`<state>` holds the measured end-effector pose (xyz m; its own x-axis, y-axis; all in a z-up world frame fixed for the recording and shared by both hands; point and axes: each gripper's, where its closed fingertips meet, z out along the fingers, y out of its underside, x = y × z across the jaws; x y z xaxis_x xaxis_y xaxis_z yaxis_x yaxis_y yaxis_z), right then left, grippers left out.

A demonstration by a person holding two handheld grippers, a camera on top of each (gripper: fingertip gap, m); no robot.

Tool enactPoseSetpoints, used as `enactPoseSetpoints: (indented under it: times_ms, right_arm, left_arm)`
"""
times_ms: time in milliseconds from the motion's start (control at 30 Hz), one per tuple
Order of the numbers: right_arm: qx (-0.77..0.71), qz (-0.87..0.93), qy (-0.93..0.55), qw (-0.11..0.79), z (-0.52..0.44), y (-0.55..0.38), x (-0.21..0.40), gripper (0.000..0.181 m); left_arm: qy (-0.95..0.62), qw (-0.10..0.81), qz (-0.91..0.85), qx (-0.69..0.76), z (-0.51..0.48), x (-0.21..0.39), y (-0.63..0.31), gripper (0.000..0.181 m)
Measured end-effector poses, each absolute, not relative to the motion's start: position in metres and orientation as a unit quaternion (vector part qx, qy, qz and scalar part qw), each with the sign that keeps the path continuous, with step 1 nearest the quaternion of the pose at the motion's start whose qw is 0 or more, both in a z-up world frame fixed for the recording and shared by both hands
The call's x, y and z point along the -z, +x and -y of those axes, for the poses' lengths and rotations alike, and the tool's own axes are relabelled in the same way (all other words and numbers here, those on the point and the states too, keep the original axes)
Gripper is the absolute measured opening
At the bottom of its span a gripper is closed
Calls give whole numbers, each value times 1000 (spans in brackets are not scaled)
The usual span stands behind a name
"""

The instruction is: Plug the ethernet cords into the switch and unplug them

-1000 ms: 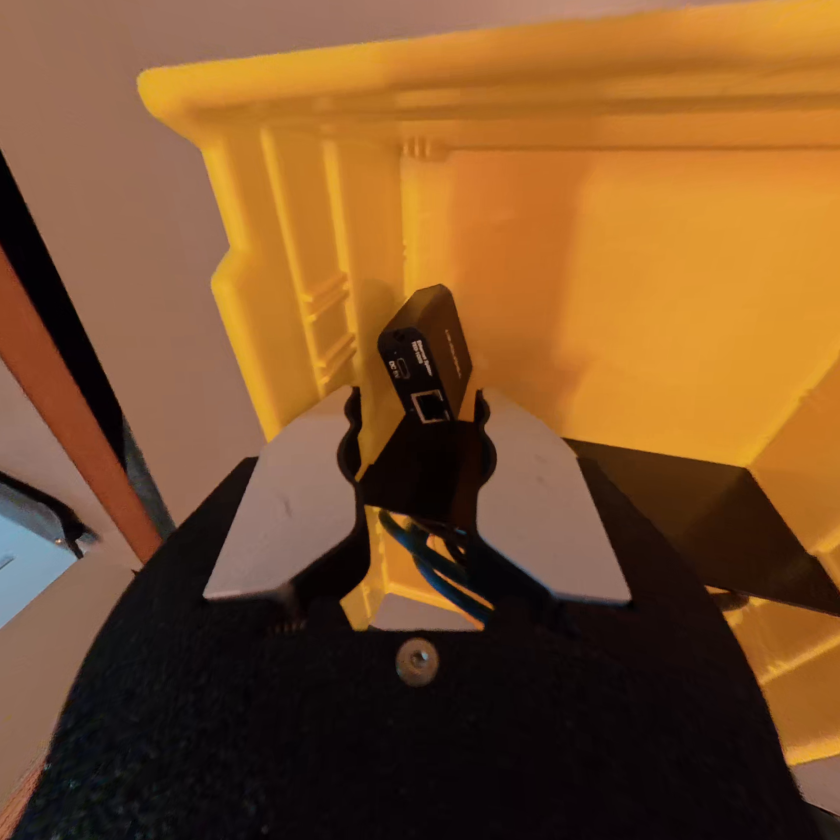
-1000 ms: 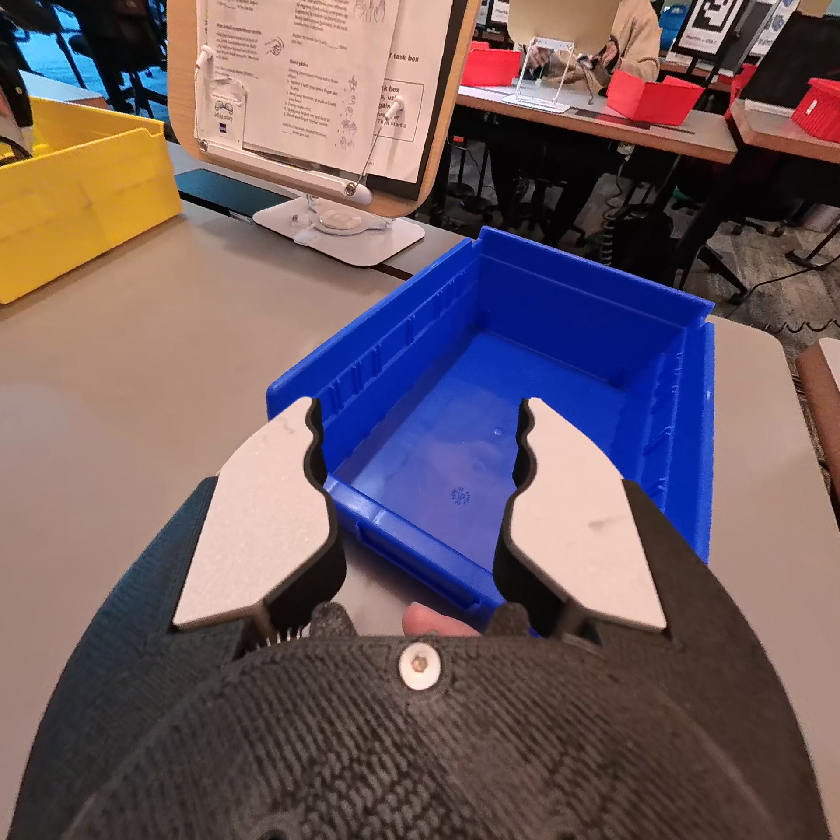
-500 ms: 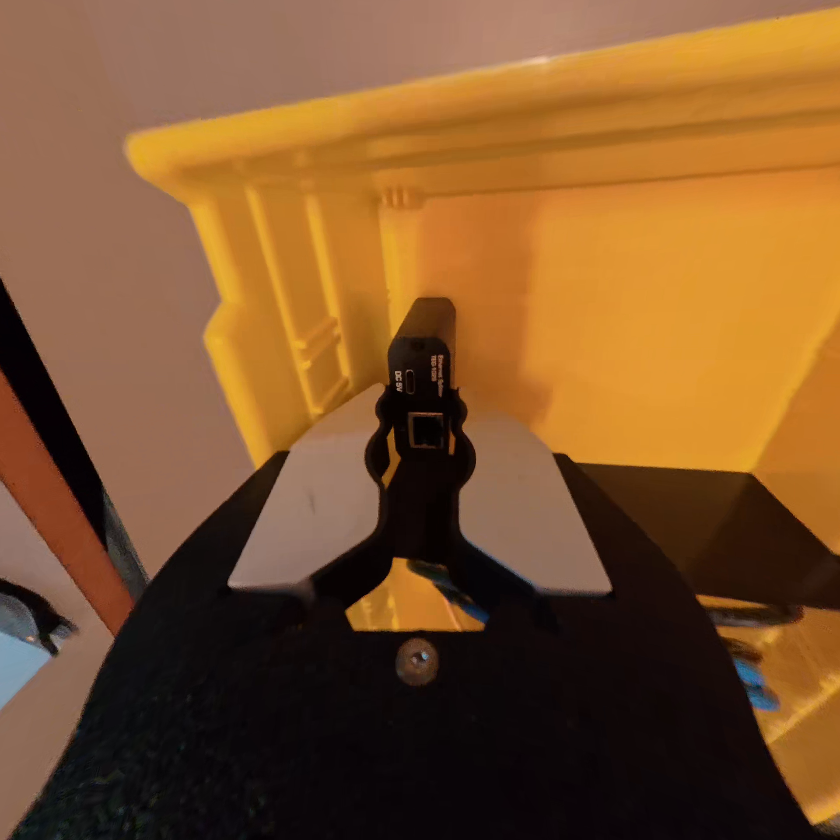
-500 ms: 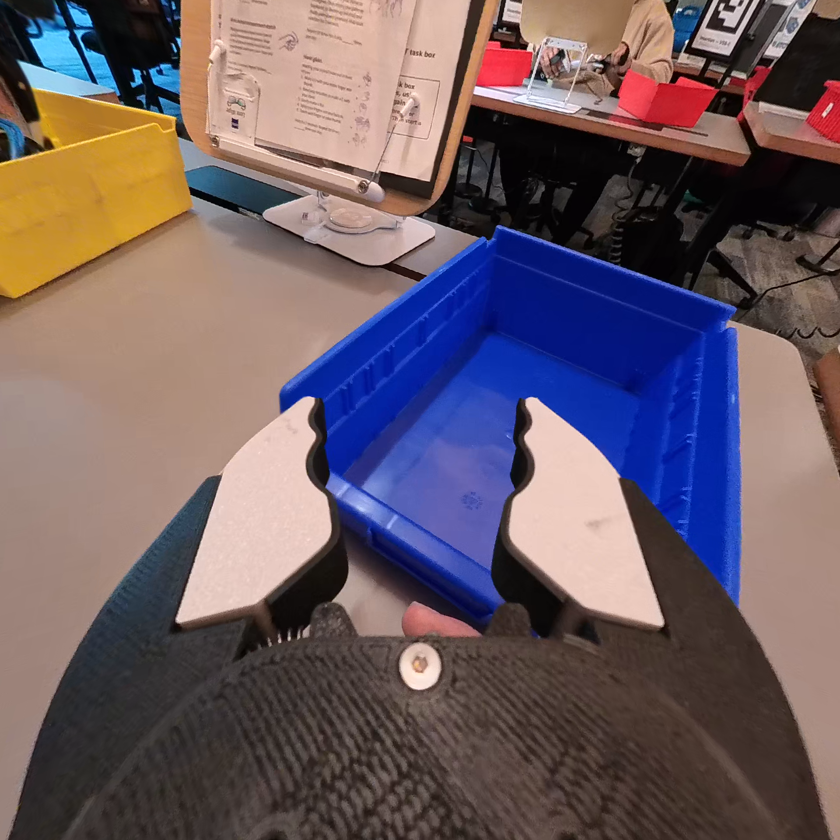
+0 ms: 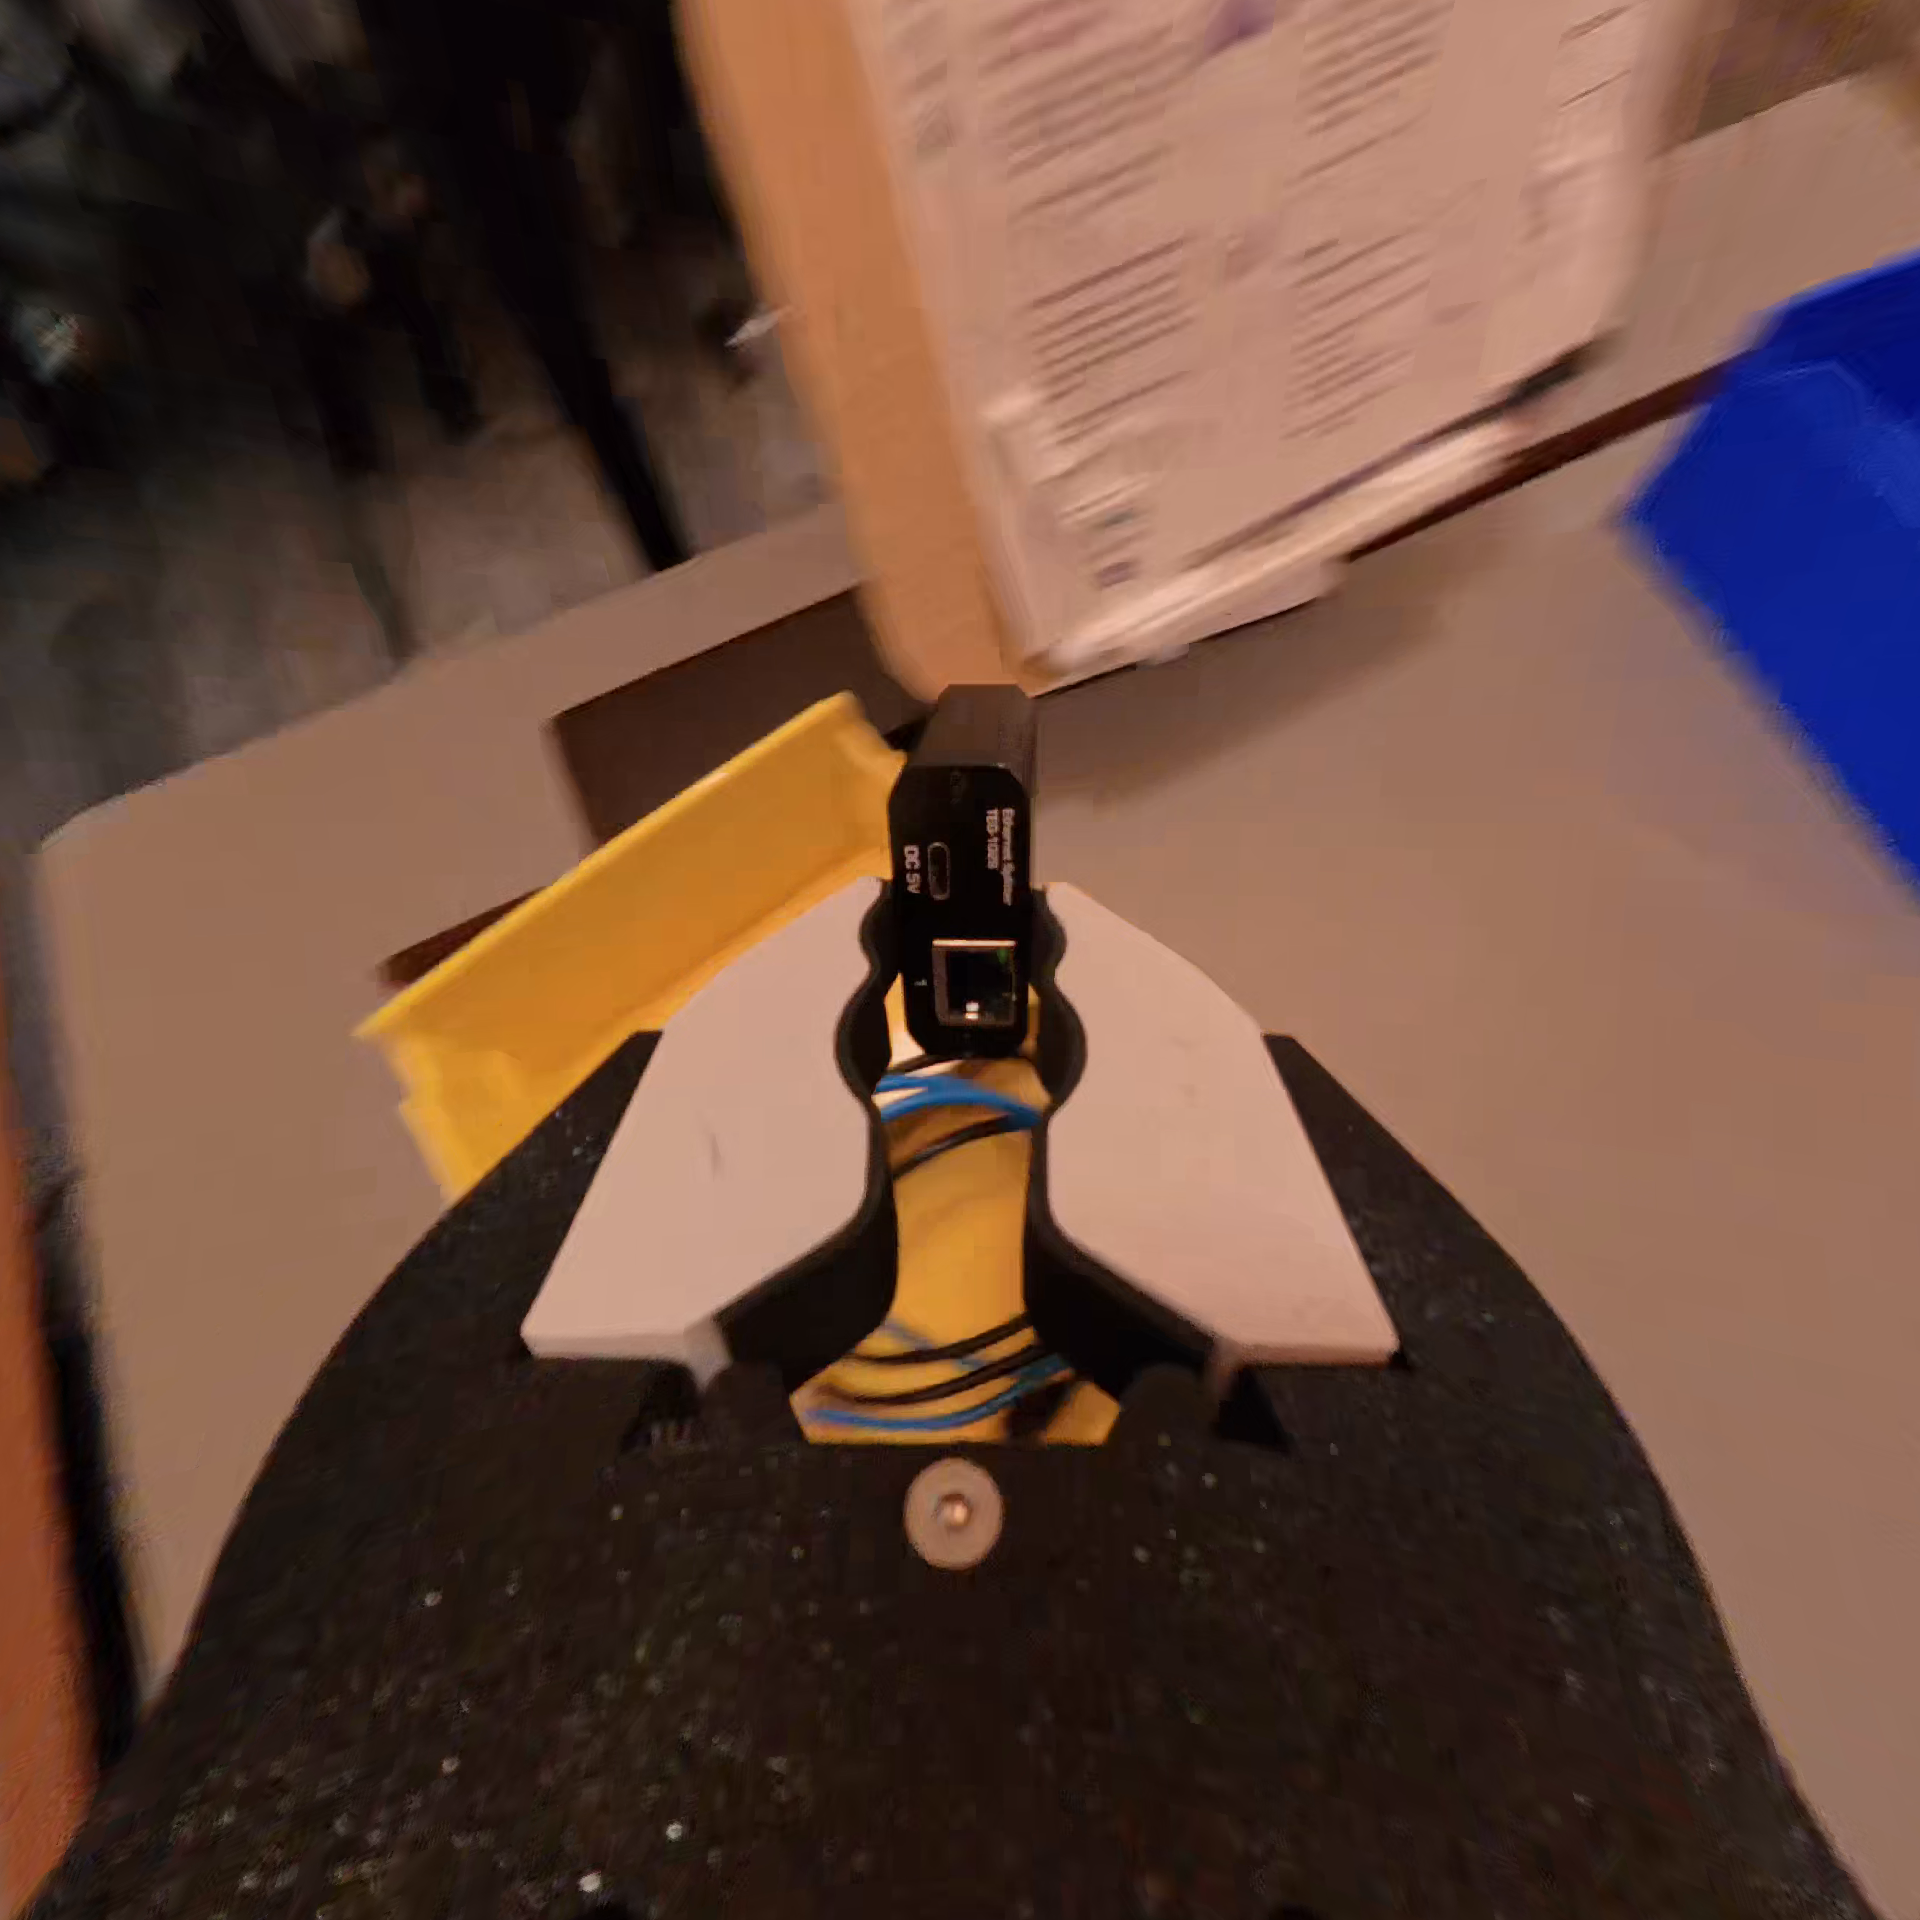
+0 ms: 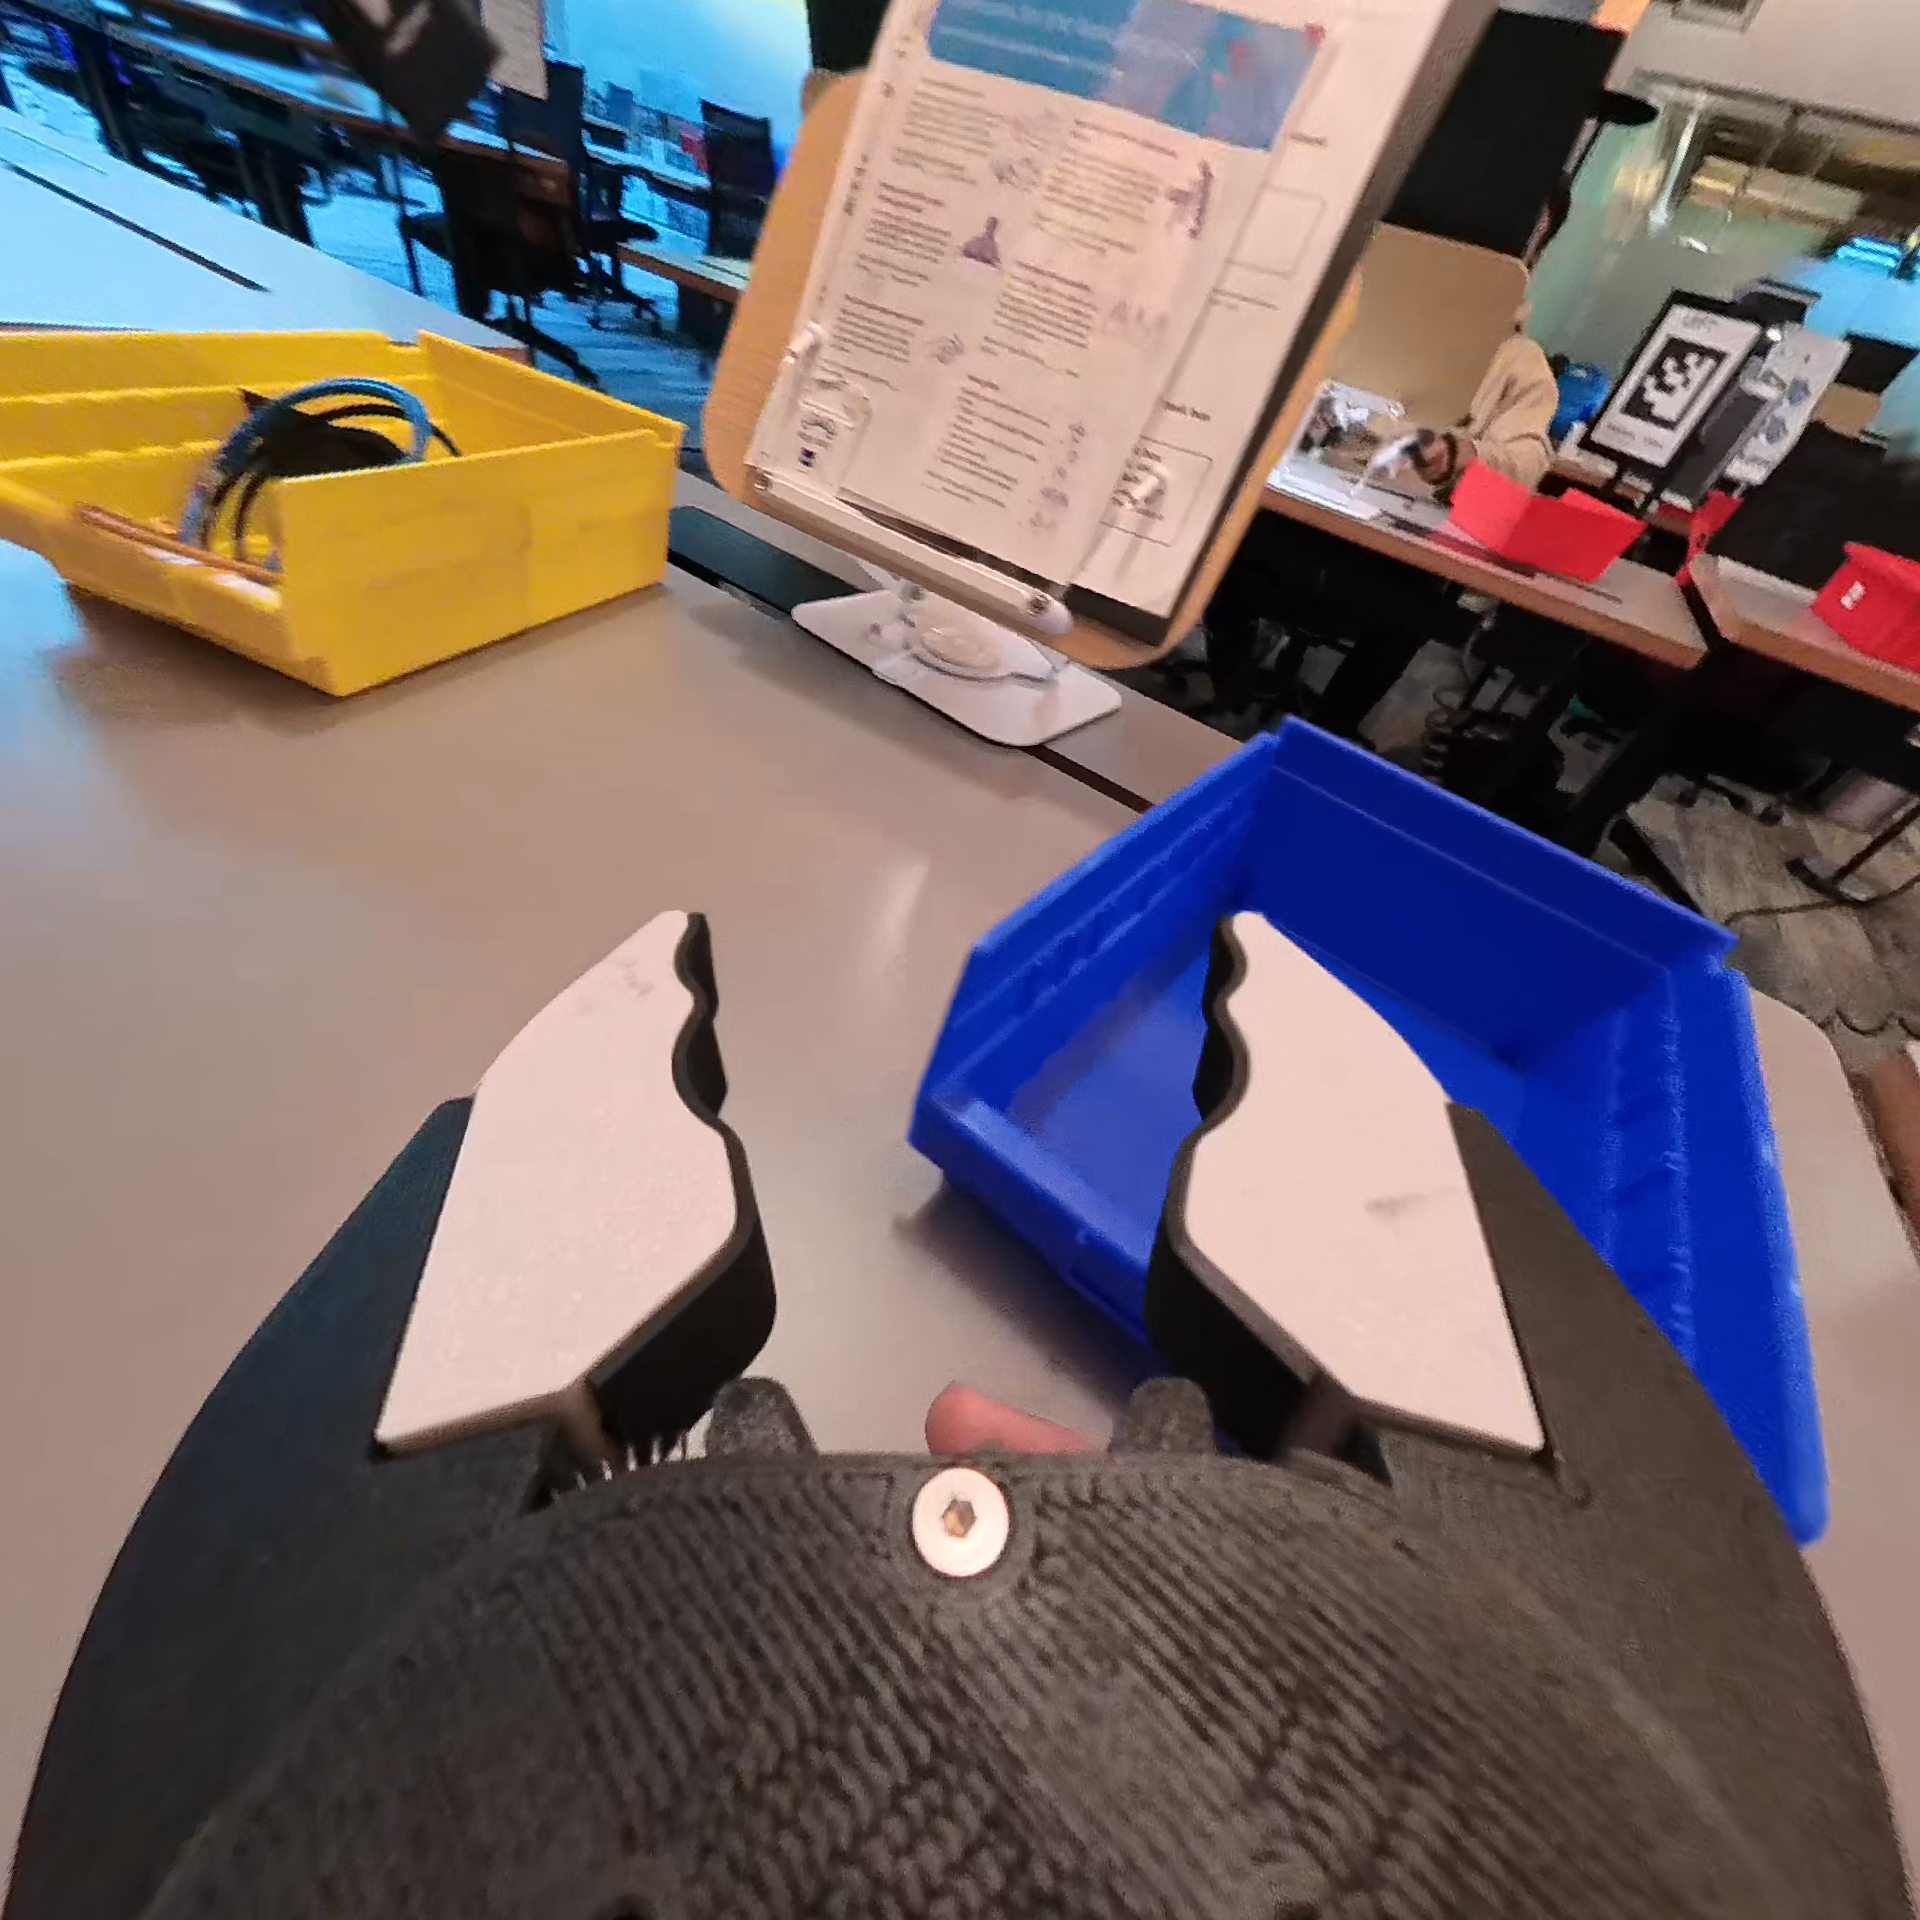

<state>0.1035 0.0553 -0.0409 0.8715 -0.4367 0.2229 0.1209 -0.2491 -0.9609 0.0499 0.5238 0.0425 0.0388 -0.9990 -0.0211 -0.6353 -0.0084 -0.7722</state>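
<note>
Switch (image 5: 964, 894), a small black box, sits clamped between the fingertips of the left gripper (image 5: 961, 961), raised above the yellow bin (image 5: 623, 925) with its port face turned back toward the camera. One ethernet socket shows on that face, just at the level of the tips, with a smaller slot above it. Blue and black cords (image 6: 301, 447) lie coiled in the yellow bin, and loops of them show through the gap below the switch in the left view. The right gripper (image 6: 961, 997) hangs wide apart and holds nothing, over the worktop (image 6: 520, 831) beside the blue bin (image 6: 1455, 935). A stand (image 6: 1039, 343) with papers stands behind, between the two bins.

The switch looks light and rigid, with smooth plastic sides that could slip or twist under a sideways push. The hold across its narrow sides, low near the socket, seems sound, though the tips crowd the port, so a plug would have little room. The cords are likely soft and springy; each is best taken at the stiff plug or just behind it, not along the limp run, so the plug can be aimed squarely. The plug's latch tab is probably fragile and should be kept free of the pinch.
</note>
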Motion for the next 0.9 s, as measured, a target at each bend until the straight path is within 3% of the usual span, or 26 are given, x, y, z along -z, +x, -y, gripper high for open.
enactPoseSetpoints:
  times_ms: [33,233,400,533,767,900]
  right_arm:
    - [227,-95,-756,607,-59,94,41,91]
    - [220,-8,-755,618,-87,41,51,95]
    - [216,88,-747,623,-117,2,56,100]
    - [220,137,-746,613,-132,-16,65,101]
    - [186,197,-720,639,-144,-49,48,85]
    - [203,167,-716,647,-150,-43,40,87]
  left_arm:
    - [-623,306,-637,335,-492,-46,47,23]
    - [-483,116,-650,576,-299,0,16,23]
    - [-418,-76,-621,659,-189,55,-6,23]
    - [-379,-182,-600,681,-147,68,-22,23]
    - [-298,-315,-539,722,-134,43,-49,23]
    - [-310,-325,-548,706,-136,49,-52,22]
